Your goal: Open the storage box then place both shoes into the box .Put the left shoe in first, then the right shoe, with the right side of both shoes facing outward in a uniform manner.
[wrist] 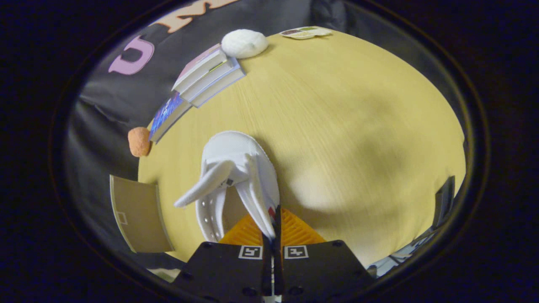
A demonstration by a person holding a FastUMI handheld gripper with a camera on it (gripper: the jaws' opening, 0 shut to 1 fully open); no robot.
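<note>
A staged recording booth rather than a lived-in room: a round, pale wooden table [337,126] stands against a black cloth wall [105,113] that hangs close behind it. Household props sit around the table's rim. At about eleven o'clock lies a stack of books [206,78], with a white fluffy ball [244,43] just beyond it. An orange ball [139,142] rests at ten o'clock, and at twelve o'clock lies what may be a printed card [306,32]. A brown cardboard flap [137,214] juts in at eight o'clock.
</note>
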